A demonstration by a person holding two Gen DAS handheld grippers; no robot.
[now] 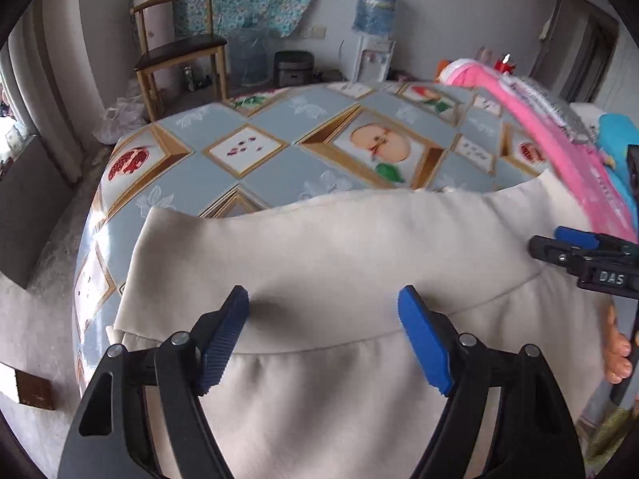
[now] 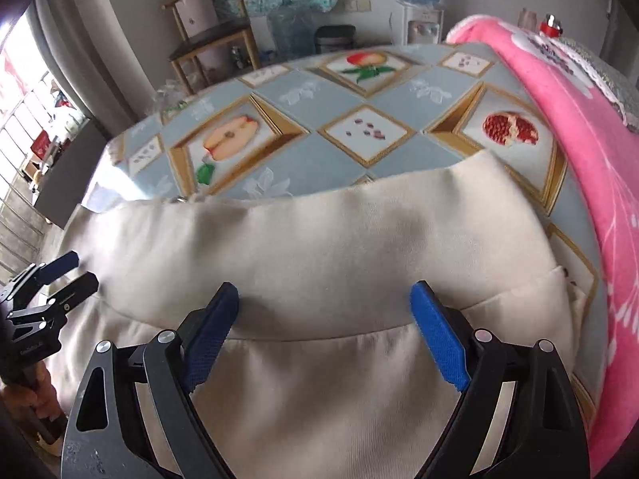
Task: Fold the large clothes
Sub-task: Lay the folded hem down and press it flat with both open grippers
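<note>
Left wrist view: we look down over a cream garment [image 1: 339, 247] spread on a table whose cloth [image 1: 279, 163] is printed with framed fruit pictures. The far half of the table lies bare, and its left edge [image 1: 92, 215] curves down to a grey floor. Beyond stand a wooden chair [image 1: 179, 52] and a water dispenser [image 1: 373, 52] against the wall. On the right a pink blanket [image 1: 559, 147] runs along the table's side, closing off that flank.

The only writing we can read is "DAS" on the body of the right gripper [image 1: 559, 245], which enters from the right edge. White lettering on the pink blanket is too blurred to make out.

The left gripper [image 1: 323, 335] hangs over the garment with its blue pads [image 1: 425, 339] spread wide and nothing between them. A folded edge [image 1: 359, 339] of the cloth crosses just under the tips.

In the right wrist view we see the same: the right gripper [image 2: 325, 331] stands released, pads [image 2: 437, 335] well apart, empty, over the garment [image 2: 319, 235] near the same folded edge [image 2: 347, 337]. The left gripper [image 2: 68, 275] shows at the left edge, over the garment's side. The blanket [image 2: 591, 167] lies just beside the garment's right corner.
</note>
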